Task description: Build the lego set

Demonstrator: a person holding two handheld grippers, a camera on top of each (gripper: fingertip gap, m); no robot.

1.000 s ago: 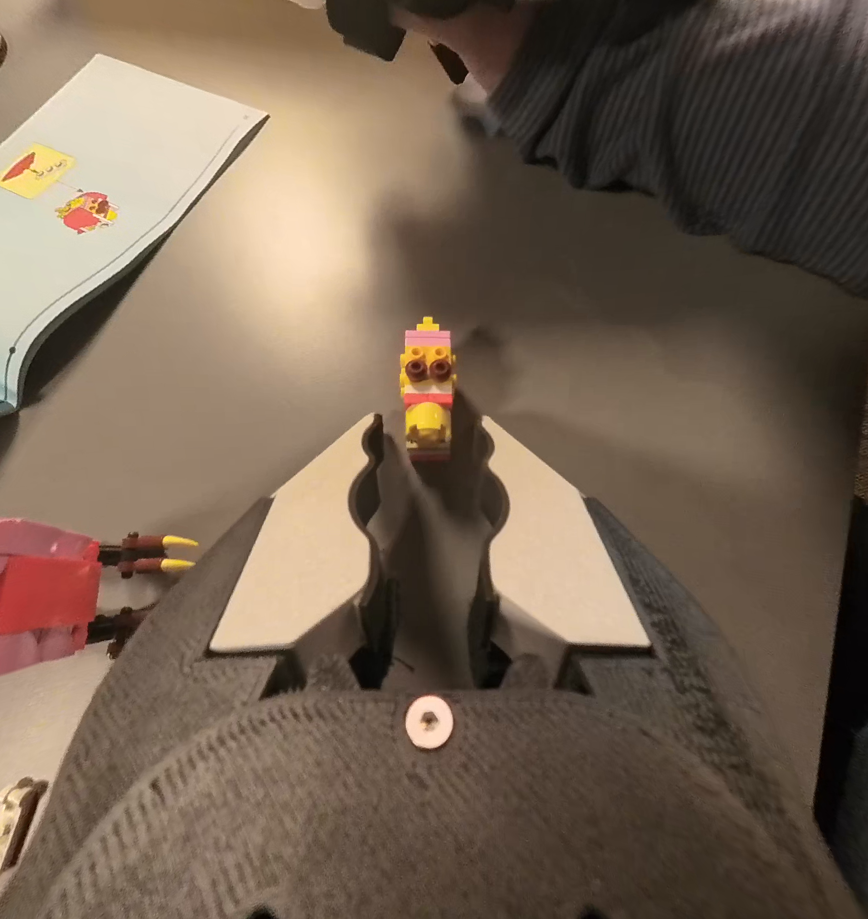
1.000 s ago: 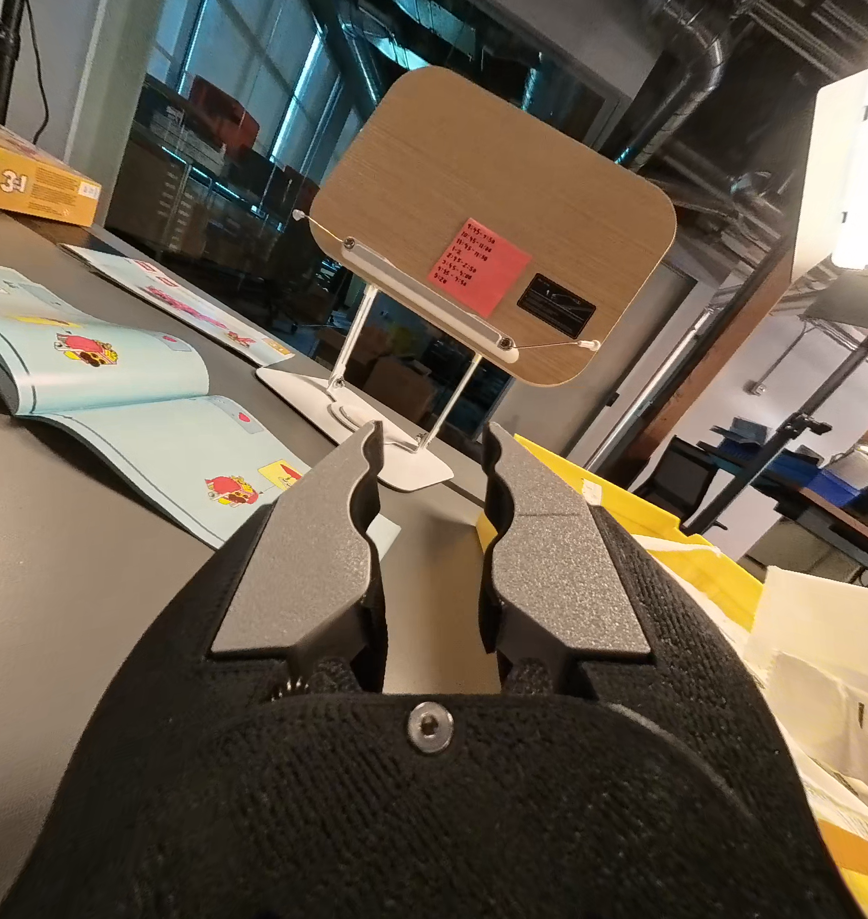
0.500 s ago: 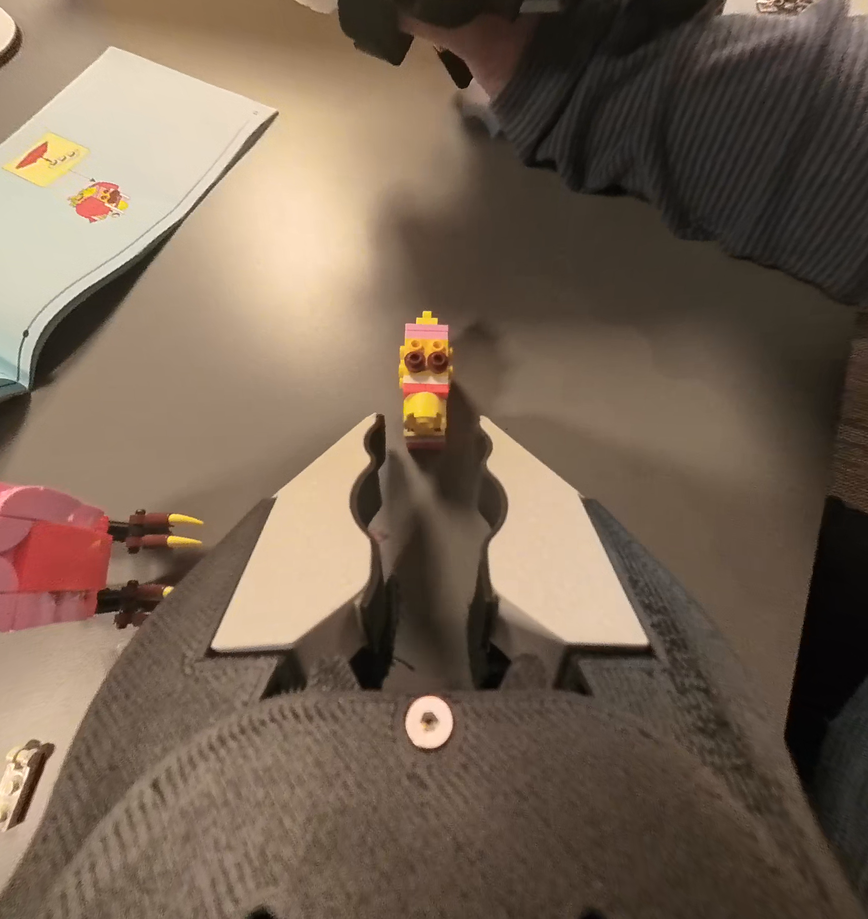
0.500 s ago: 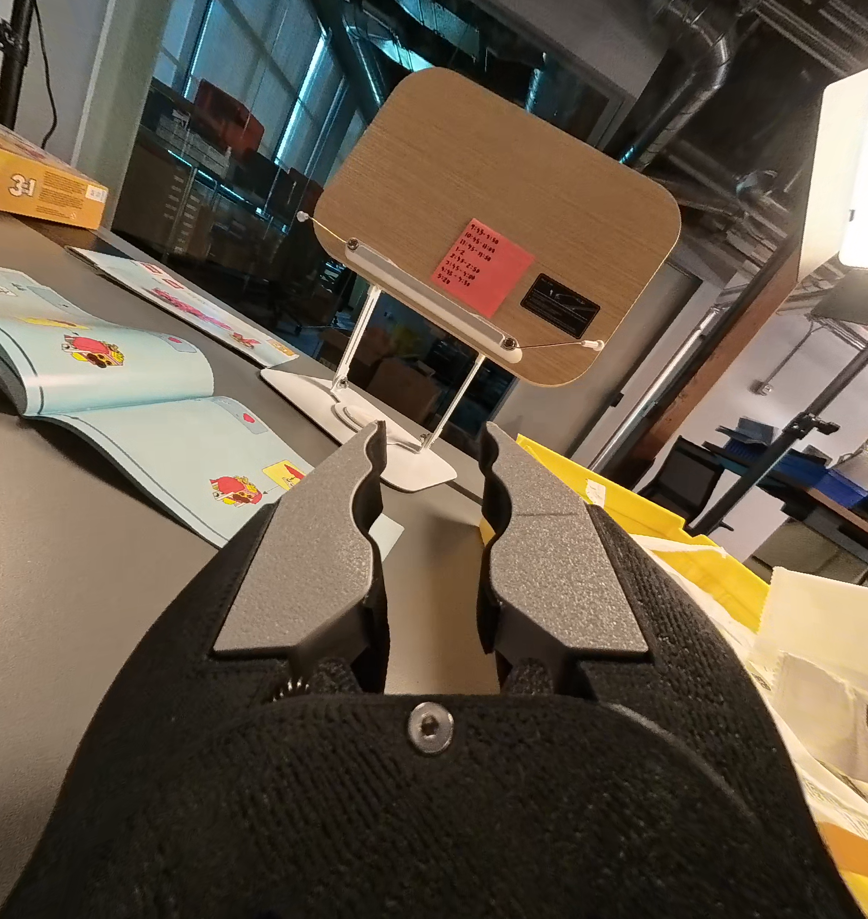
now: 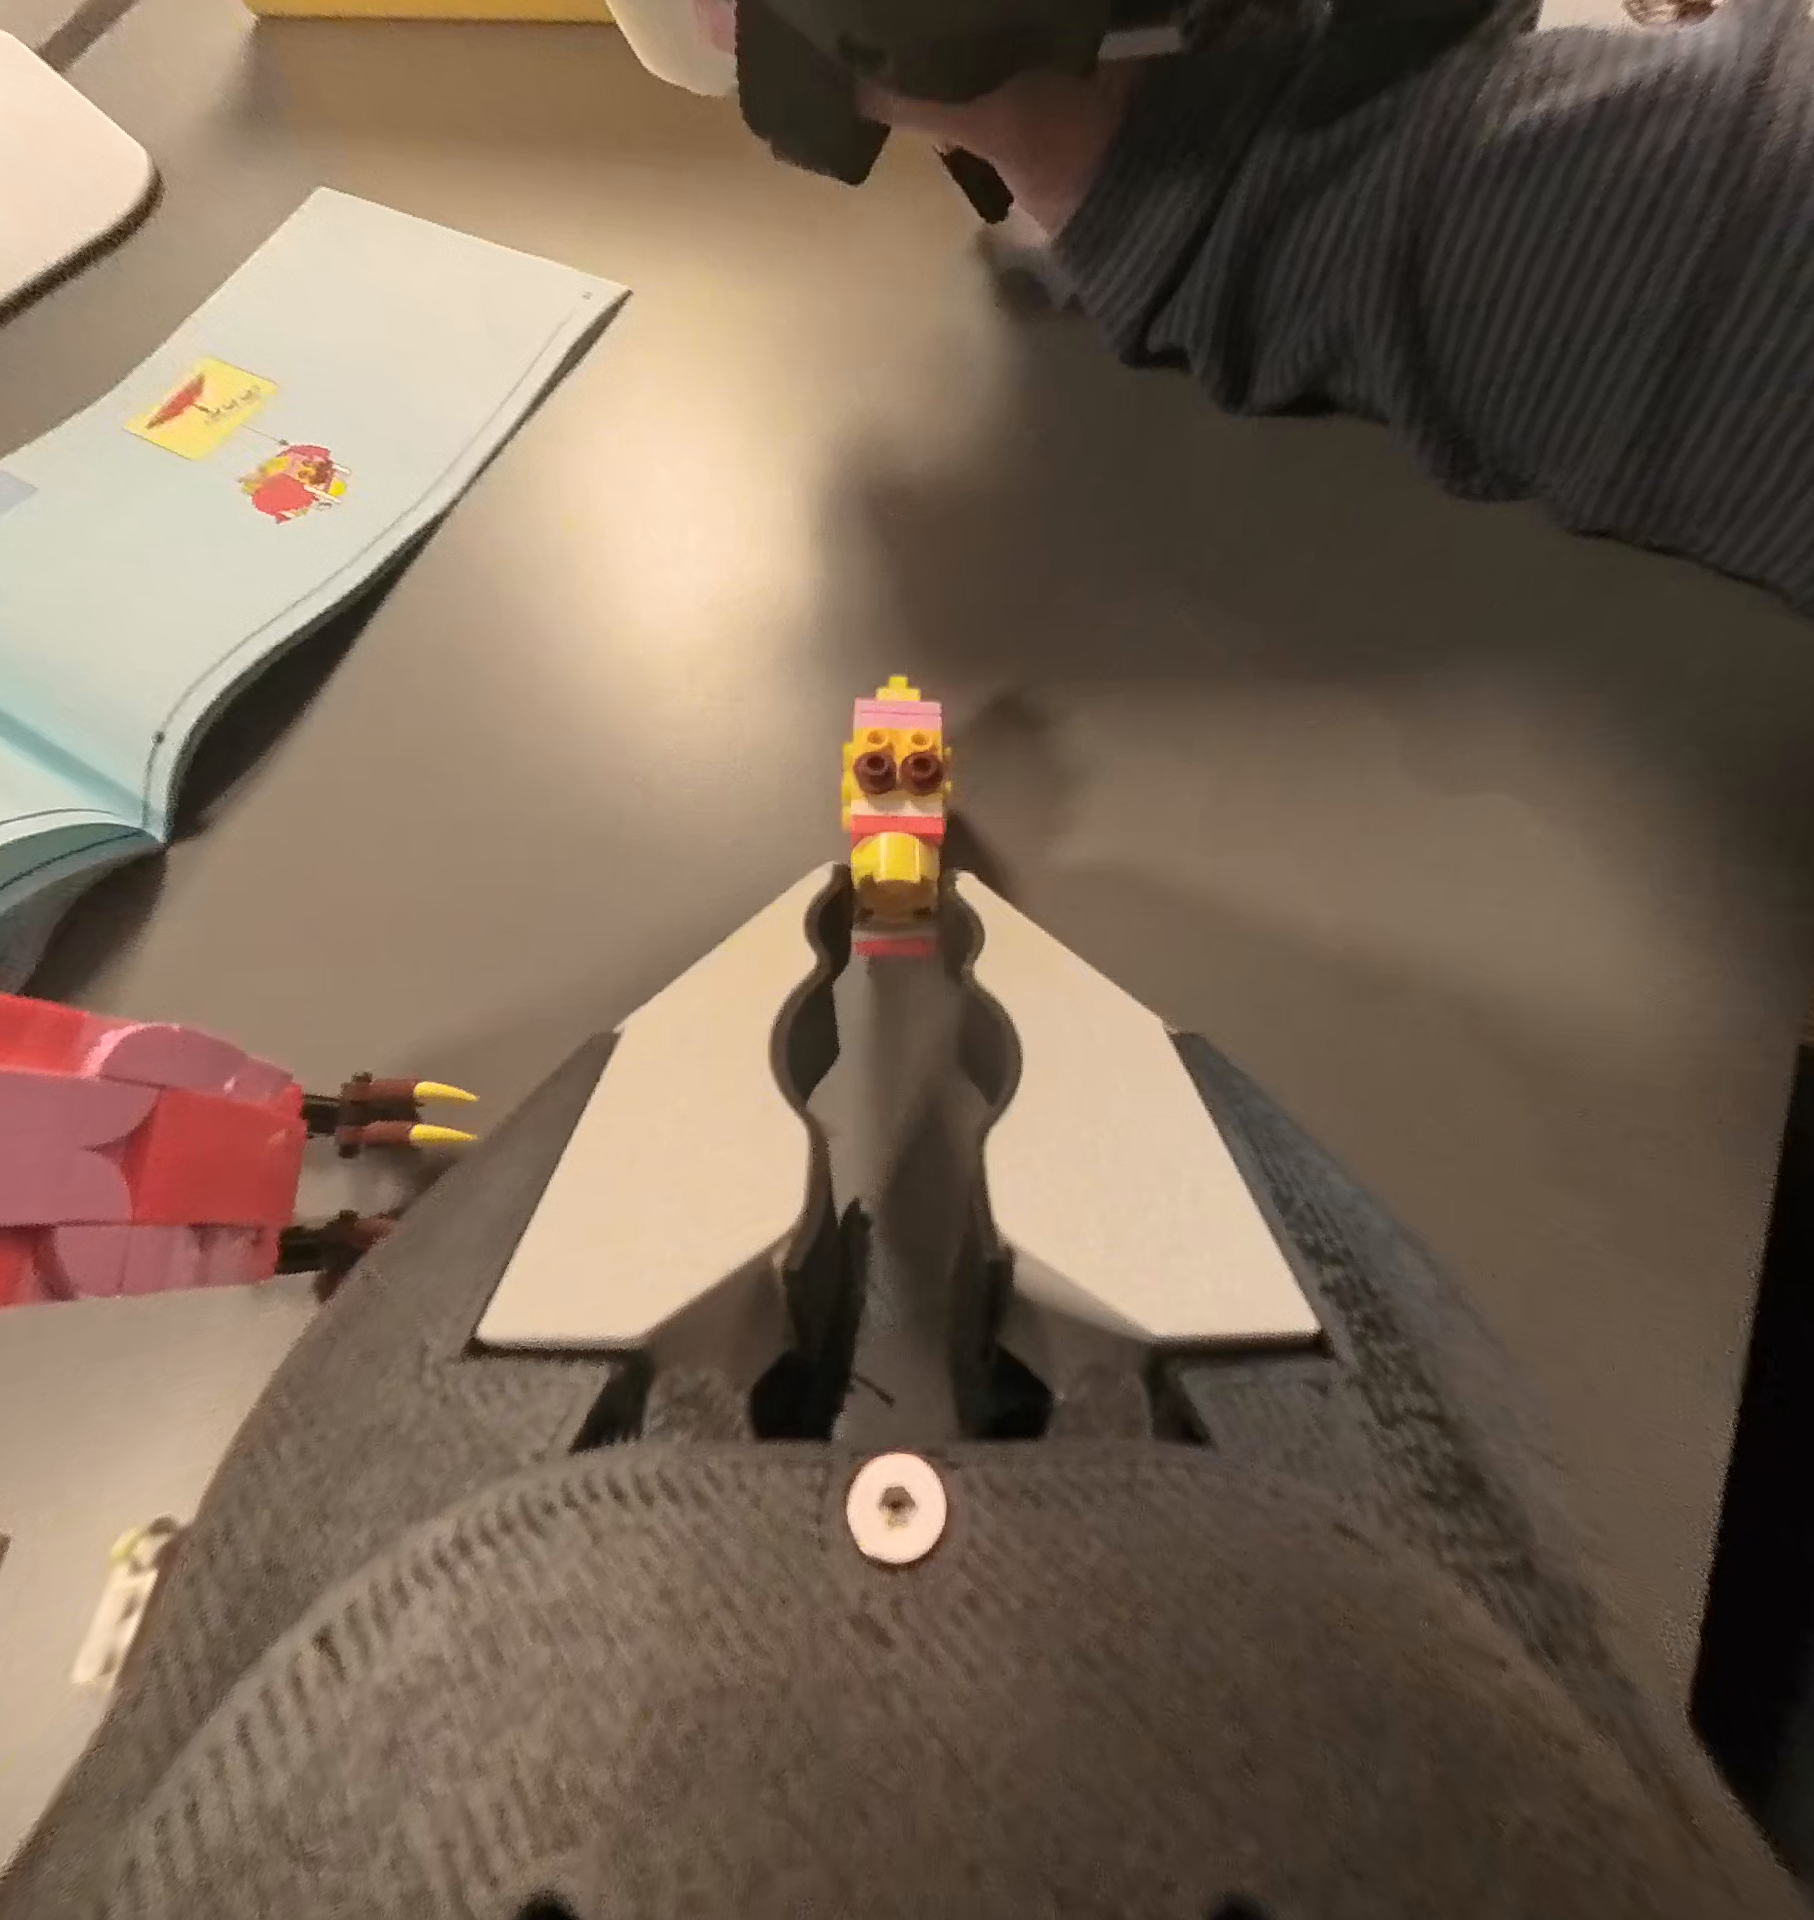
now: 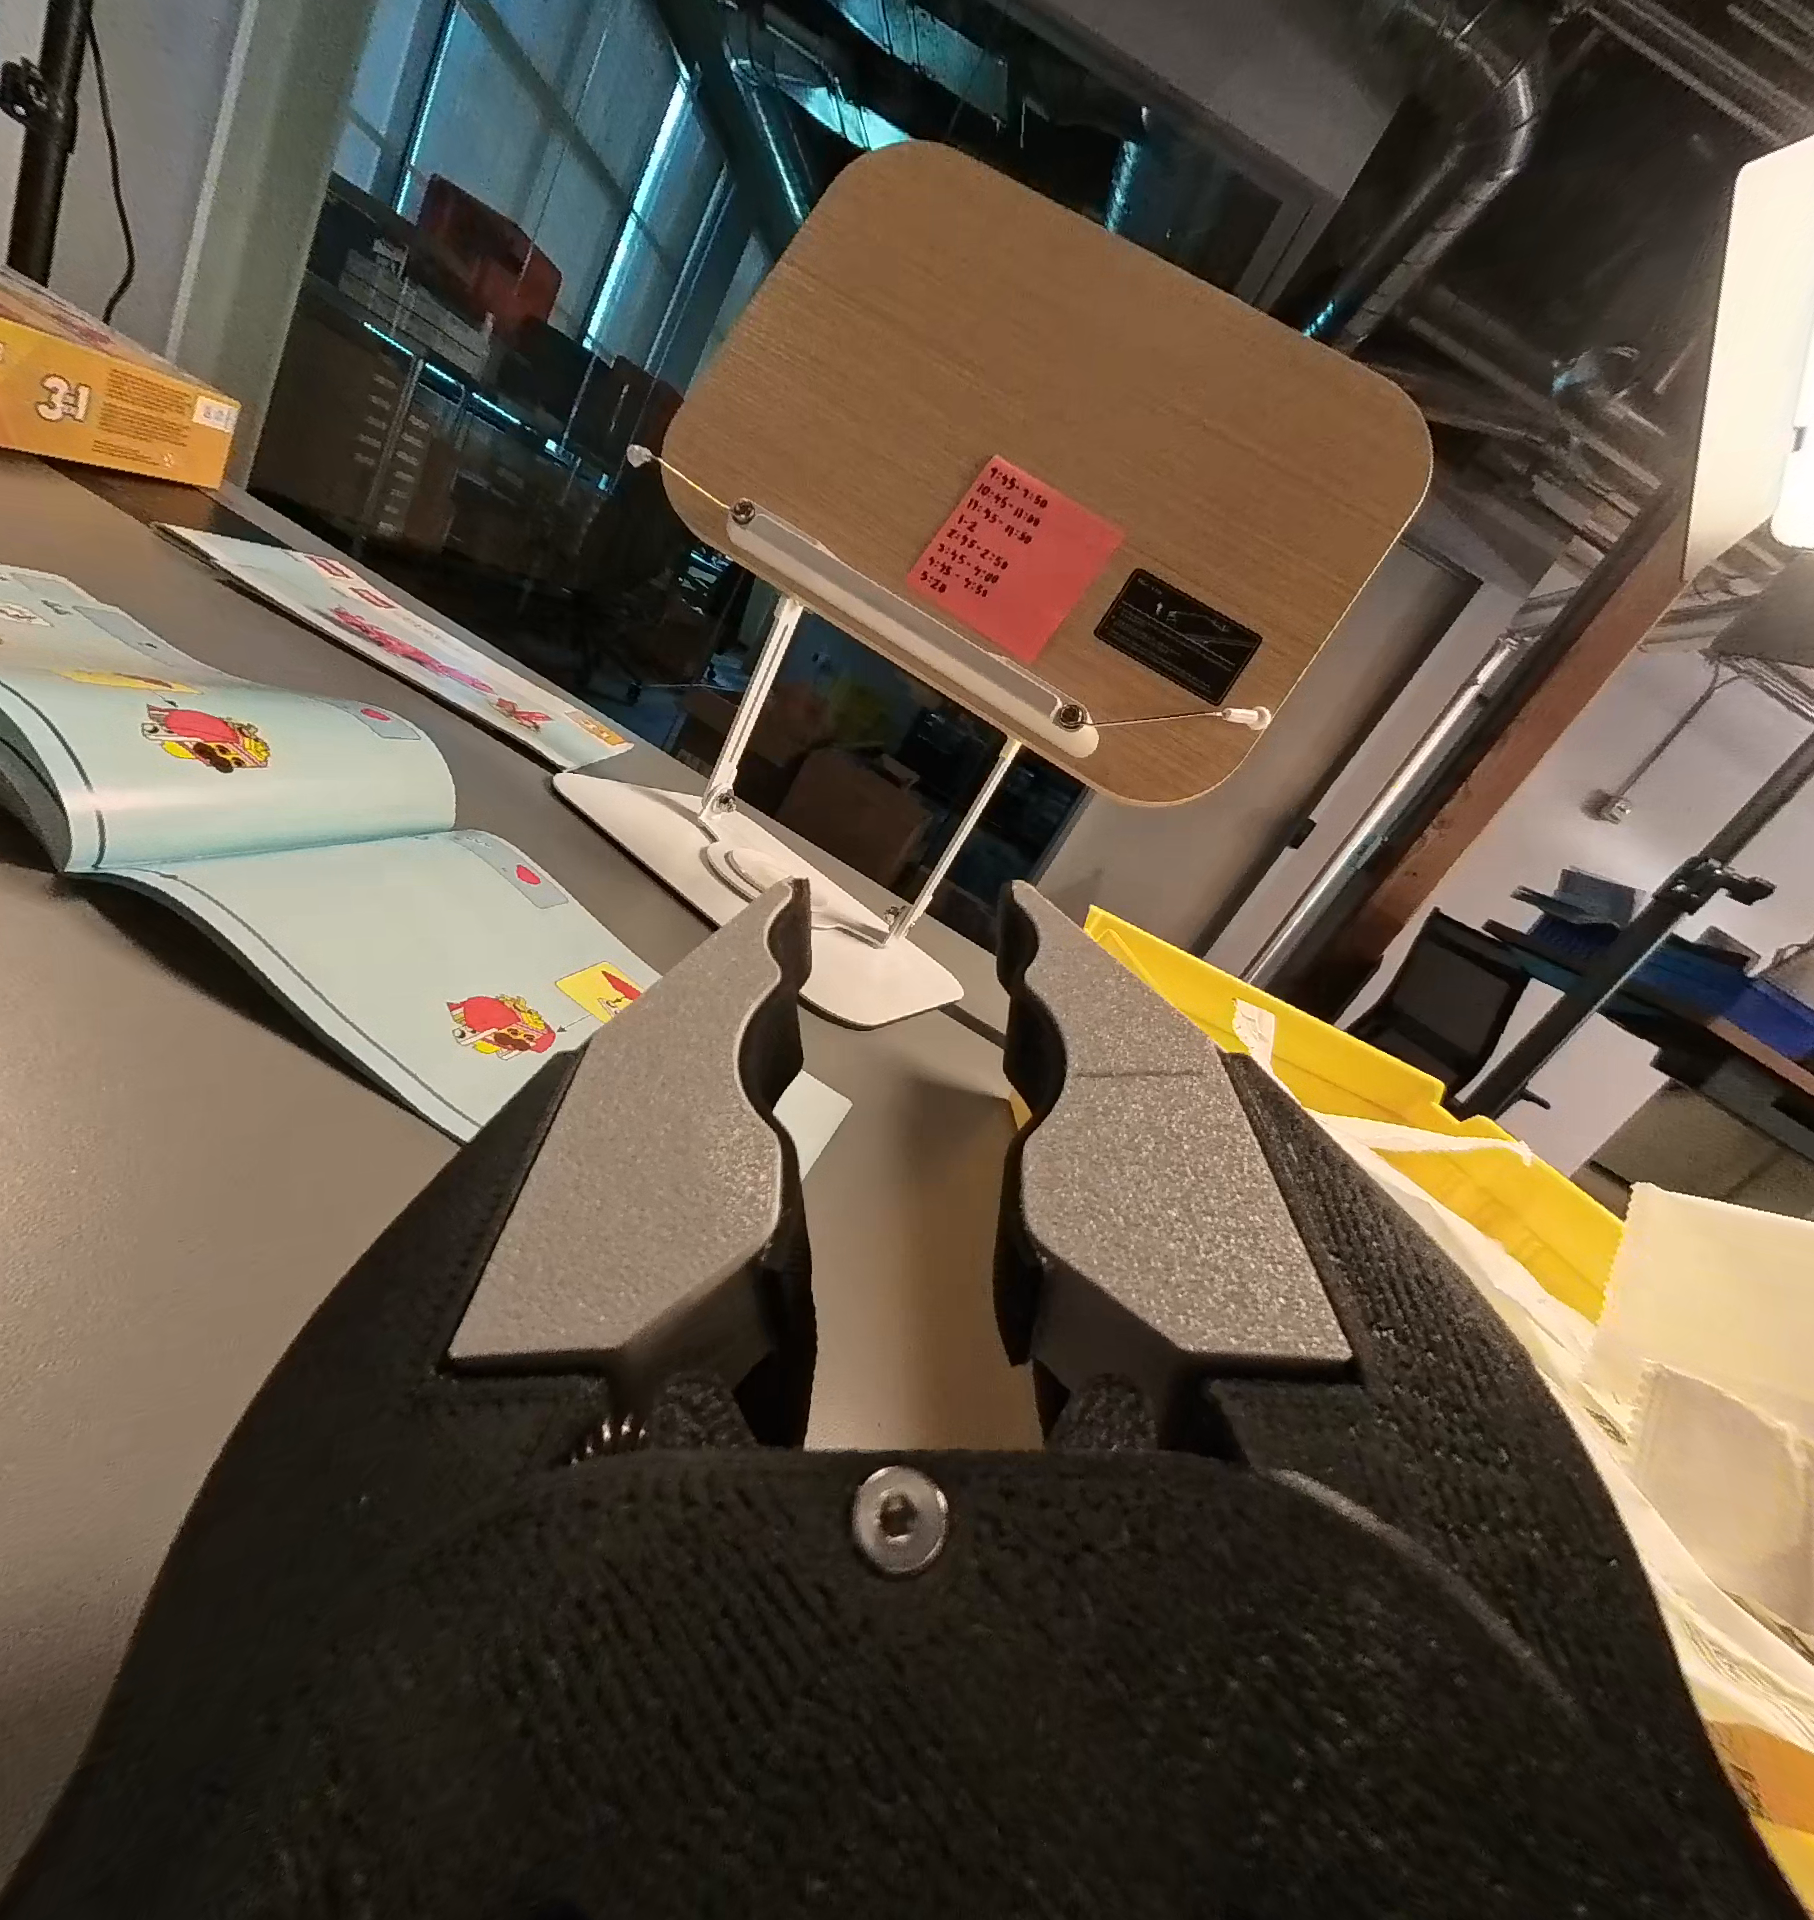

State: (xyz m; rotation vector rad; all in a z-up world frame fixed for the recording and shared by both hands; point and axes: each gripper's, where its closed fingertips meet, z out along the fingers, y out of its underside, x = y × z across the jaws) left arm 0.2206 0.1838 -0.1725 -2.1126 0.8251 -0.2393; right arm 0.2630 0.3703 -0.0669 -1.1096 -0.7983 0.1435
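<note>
In the left wrist view a small yellow, pink and red brick figure (image 5: 895,790) with two brown studs stands on the dark table (image 5: 570,883). My left gripper (image 5: 898,883) has closed in on its lower end, with the fingertips (image 5: 830,894) against the sides of its yellow and red base. A larger red and pink brick build (image 5: 103,1174) with yellow-tipped claws lies just to the gripper's left. My right gripper (image 6: 903,904) is open and empty, held above the table and pointing towards a wooden book stand (image 6: 1038,468).
An open light-blue instruction booklet (image 5: 259,499) lies at far left; it also shows in the right wrist view (image 6: 311,904). A person's striped sleeve (image 5: 1505,260) crosses the far right. Small white pieces (image 5: 124,1600) lie near left. A yellow bin (image 6: 1350,1091) and an orange box (image 6: 82,405) stand at the table's edges. The grippers' ends are close to 20 centimeters from one another.
My left gripper moved forward around the small brick figure's base and its fingers narrowed onto it. The right gripper stayed open and barely moved.
</note>
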